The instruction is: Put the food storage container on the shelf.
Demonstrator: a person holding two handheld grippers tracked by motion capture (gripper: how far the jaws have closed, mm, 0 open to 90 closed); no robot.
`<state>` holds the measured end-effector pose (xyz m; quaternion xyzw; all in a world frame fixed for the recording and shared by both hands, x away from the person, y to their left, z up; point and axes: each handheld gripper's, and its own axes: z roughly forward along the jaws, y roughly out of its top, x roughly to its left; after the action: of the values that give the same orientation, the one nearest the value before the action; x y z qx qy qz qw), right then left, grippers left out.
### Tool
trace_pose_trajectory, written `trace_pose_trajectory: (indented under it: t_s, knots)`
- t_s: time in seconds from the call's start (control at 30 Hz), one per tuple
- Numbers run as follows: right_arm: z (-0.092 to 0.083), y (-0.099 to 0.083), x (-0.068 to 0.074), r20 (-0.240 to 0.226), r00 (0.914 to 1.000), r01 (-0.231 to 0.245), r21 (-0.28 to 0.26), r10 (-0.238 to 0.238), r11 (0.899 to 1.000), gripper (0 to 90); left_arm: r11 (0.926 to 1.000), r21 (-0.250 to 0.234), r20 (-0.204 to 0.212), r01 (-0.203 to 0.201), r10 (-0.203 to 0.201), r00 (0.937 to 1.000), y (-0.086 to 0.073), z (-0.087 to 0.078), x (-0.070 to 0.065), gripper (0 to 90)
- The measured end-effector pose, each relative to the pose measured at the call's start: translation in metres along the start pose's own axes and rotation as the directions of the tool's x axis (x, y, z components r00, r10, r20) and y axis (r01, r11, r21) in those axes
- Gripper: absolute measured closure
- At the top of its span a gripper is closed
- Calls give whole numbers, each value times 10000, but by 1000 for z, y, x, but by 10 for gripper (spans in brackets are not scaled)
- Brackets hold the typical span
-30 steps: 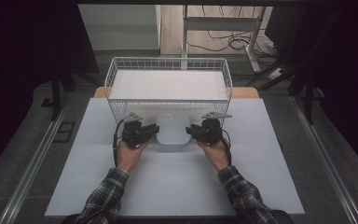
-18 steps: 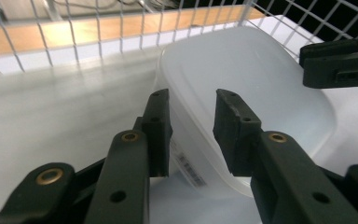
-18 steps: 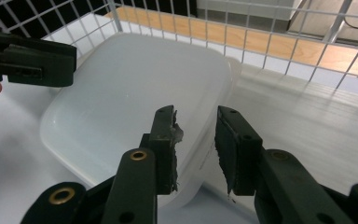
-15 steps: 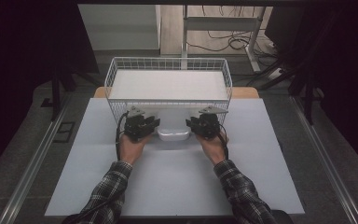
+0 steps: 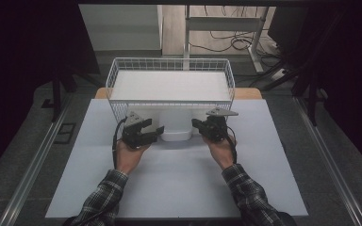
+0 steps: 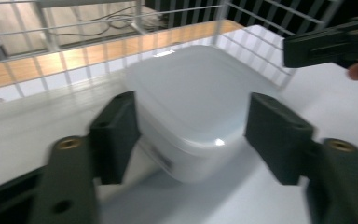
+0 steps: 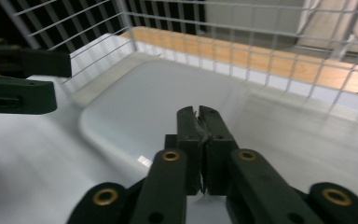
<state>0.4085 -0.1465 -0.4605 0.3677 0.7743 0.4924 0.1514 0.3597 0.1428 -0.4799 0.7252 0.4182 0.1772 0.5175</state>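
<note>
White plastic is what you are working on: from the high view, a lidded container (image 5: 176, 126) sits on the pale table mat (image 5: 179, 188), pushed up against the front wall of the wire basket (image 5: 170, 66). Your left gripper (image 5: 156, 130) is just to the left of the container, and your right gripper (image 5: 196, 125) is just to its right, both close beside its sides. Your forearms in checked sleeves (image 5: 101, 200) come up from the edge of the mat nearest you. Beyond the basket a strip of wooden tabletop (image 5: 247, 93) shows, then grey floor with cables.

In the left gripper view, the container (image 6: 193, 100) fills the space between your two black jaws. They have just been opening and now stand wide apart. The near corner of the container lies between them, with the left pad close beside its wall and the right pad clearly off it. The picture is blurred, so contact at the left pad cannot be told. The basket's wire wall (image 6: 98, 42) stands directly behind the container, and your other gripper (image 6: 331, 44) shows past the container's far corner.

In the right gripper view, your jaws have just been closing and are now pressed together, pad against pad, with nothing between them. Their tips hang over the container's lid (image 7: 144, 112). The basket's wires (image 7: 261, 51) rise just behind the container, and your left gripper (image 7: 23, 81) sits beyond its far side.
</note>
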Motion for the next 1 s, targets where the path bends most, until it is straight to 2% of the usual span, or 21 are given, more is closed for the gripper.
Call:
trace_pose_trajectory:
  t_s: [0.03, 0.07, 0.1, 0.13, 0.2, 0.3, 0.33, 0.43, 0.47, 0.5, 0.53, 0.57, 0.63, 0.7, 0.77, 0.83, 0.87, 1.0]
  knots:
    - [0, 0, 0, 0, 10000, 0, 0, 0, 10000, 885, 10000, 0, 0, 0, 0, 10000, 0, 0, 0, 269]
    - [-4, -3, 5, -193, 9993, 333, 13, -333, 9994, 888, 10000, 50, 357, 54, -56, 9993, -6, -7, -4, 252]
    - [-4, -3, 5, -193, 9993, 333, 13, -333, 9994, 888, 10000, 50, 357, 54, -56, 9993, -6, -7, -4, 236]
    - [-8, -7, 12, -348, 9964, 774, 156, -768, 9969, 889, 10000, 96, 527, -3, -2, 9986, -9, -10, -6, 206]
    - [-9, -11, 17, -604, 9930, 1032, 283, -1013, 9943, 890, 9994, 331, 630, -142, 121, 9979, -20, -20, -13, 154]
    - [-7, -14, 23, -778, 9900, 1217, 496, -1176, 9913, 890, 9992, 383, 629, -130, 105, 9980, -26, -27, -16, 102]
    - [-4, -17, 29, -919, 9869, 1388, 666, -1325, 9881, 890, 9993, 340, 592, -177, 157, 9981, -32, -35, -20, 90]
    - [5, -20, 35, -1109, 9836, 1521, 880, -1420, 9844, 890, 9993, 193, 621, -319, 306, 9976, -42, -48, -23, 67]
    - [8, -21, 36, -1122, 9829, 1567, 941, -1460, 9831, 890, 9987, 176, 544, -474, 464, 9974, -47, -53, -25, 65]
    - [8, -21, 36, -1122, 9829, 1567, 941, -1460, 9831, 890, 9987, 176, 544, -474, 464, 9974, -47, -53, -25, 66]
    - [16, -24, 40, -1162, 9810, 1682, 1126, -1552, 9793, 890, 9964, 177, 325, -823, 817, 9961, -54, -59, -28, 65]
    - [20, -25, 41, -1177, 9804, 1720, 1195, -1581, 9778, 890, 9955, 230, 294, -915, 908, 9954, -57, -62, -29, 59]
    - [26, -27, 42, -1198, 9805, 1713, 1342, -1556, 9760, 890, 9952, 345, 406, -913, 899, 9951, -64, -66, -30, 53]
    - [32, -29, 42, -1126, 9803, 1779, 1437, -1625, 9735, 890, 9966, 454, 683, -692, 661, 9955, -70, -69, -29, 39]
    - [37, -30, 40, -1044, 9823, 1703, 1519, -1555, 9736, 890, 9968, 508, 731, -622, 584, 9956, -72, -71, -29, 36]
    - [39, -31, 39, -1011, 9837, 1629, 1536, -1485, 9746, 890, 9958, 682, 690, -607, 560, 9960, -75, -74, -30, 30]
    - [44, -32, 36, -931, 9852, 1571, 1533, -1440, 9756, 890, 9936, 815, 572, -781, 736, 9956, -78, -77, -32, 28]
    - [50, -30, 35, -768, 9855, 1612, 1487, -1511, 9756, 890, 9932, 853, 569, -794, 747, 9956, -82, -81, -35, 25]
